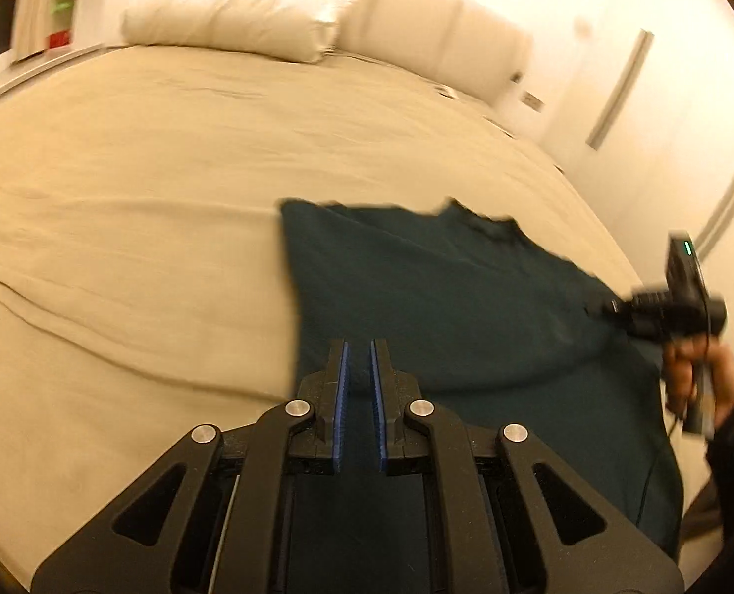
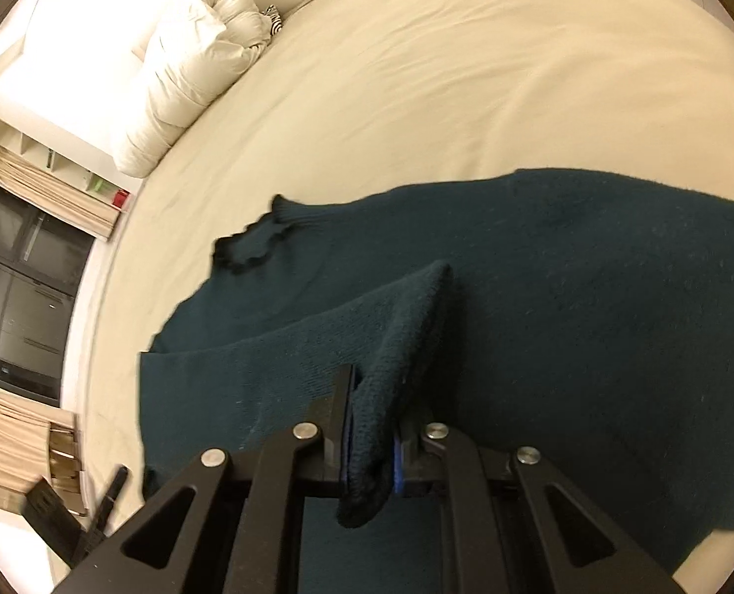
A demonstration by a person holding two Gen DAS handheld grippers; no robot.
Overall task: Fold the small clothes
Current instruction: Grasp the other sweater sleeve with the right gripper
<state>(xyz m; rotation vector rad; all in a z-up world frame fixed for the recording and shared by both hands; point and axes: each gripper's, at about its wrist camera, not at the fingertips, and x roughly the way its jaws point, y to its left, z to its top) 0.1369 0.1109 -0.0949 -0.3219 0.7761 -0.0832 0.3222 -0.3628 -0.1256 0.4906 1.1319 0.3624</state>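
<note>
Right claw (image 2: 372, 425) clamped on sweater (image 2: 565, 321) edge, probably sleeve cuff; left claw (image 1: 358, 396) nearly together, nothing held. Fold best carried flat across bed (image 1: 119, 198), tension kept.

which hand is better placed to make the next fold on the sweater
Right. The right gripper already has its jaws shut on a fold of the dark green sweater; the left gripper holds nothing.

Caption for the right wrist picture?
Right gripper pinches a fold of the dark green sweater on the bed.
</note>
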